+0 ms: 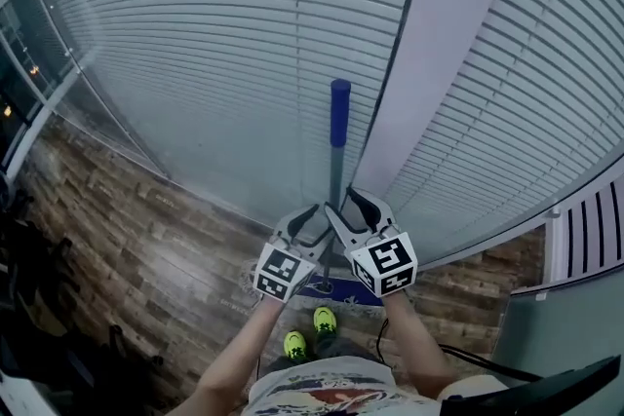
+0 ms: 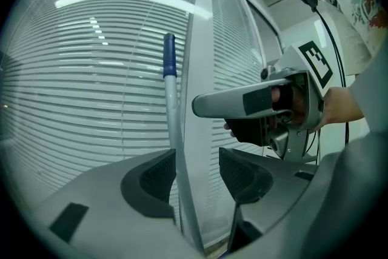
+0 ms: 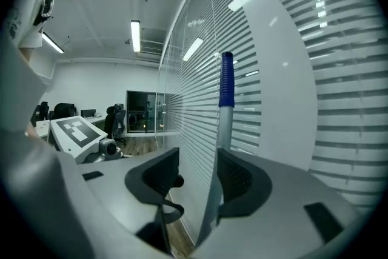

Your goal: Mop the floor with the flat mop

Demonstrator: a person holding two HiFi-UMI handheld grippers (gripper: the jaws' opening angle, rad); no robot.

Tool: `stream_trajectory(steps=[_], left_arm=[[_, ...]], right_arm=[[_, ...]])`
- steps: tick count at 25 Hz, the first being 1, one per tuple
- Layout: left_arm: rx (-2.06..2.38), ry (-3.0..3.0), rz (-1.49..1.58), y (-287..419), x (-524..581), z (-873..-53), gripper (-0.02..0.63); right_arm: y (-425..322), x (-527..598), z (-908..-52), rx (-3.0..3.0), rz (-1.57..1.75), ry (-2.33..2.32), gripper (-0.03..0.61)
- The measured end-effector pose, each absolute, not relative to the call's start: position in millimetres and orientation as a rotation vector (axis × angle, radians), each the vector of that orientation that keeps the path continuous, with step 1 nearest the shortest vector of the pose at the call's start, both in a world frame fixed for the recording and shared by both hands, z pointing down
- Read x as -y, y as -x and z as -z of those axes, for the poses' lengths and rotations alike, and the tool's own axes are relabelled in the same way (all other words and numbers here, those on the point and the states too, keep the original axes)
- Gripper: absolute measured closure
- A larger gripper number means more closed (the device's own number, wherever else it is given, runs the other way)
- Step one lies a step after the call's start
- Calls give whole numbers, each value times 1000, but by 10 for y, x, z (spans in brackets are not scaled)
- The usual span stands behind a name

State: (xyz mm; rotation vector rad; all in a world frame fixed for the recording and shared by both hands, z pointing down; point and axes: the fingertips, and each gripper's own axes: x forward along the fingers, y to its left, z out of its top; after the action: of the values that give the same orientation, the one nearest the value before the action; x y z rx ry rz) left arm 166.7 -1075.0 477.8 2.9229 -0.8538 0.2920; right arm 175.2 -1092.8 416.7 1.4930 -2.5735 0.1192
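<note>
The flat mop (image 1: 337, 172) stands up straight and leans on the glass just left of the white post (image 1: 444, 63). Its blue flat head (image 1: 336, 289) lies on the wood floor (image 1: 146, 248) at the foot of the post.

The left tool (image 2: 197, 174) is open, with its jaws apart. The right tool (image 3: 197, 178) is open too. Both tools are side by side just in front of the post. The thin gray pole (image 2: 173, 124) shows in the gap of each tool, close to one pad. Nothing squeezes it yet, so the mop is only leaning.

The pole looks hard and does not bend. It is probably light. It looks smooth, so it may slip or spin if the hold is weak. Since it only leans, a bump could make it slide along the glass and fall away from the post.

A good place to hold is the gray part under the blue grip (image 3: 226, 79). One tool should go high and the other lower down. Both should close firmly before the mop comes off the post.
</note>
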Motion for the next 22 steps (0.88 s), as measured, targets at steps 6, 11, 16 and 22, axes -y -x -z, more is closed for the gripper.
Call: stream_trajectory(steps=[6,11,16,22], left_arm=[[883,-2919,-296,-1919,11312,-4854,414],[908,-2920,-316,-2007,11580,-4908,424],[927,-2909,-271,-1970,11568,-4879,494],[909,-2905,-254,-2014,11374,-4893,499]], right_arm=[[-1859,11498,-4177,2579,-82,-1448,399],[-1854,11810,-4126,2605,-52,-1404,399],[-1774,11855,-3906,2656,17,-1371,399],[-1770,11795,-3771,2702,42,-1344,399]])
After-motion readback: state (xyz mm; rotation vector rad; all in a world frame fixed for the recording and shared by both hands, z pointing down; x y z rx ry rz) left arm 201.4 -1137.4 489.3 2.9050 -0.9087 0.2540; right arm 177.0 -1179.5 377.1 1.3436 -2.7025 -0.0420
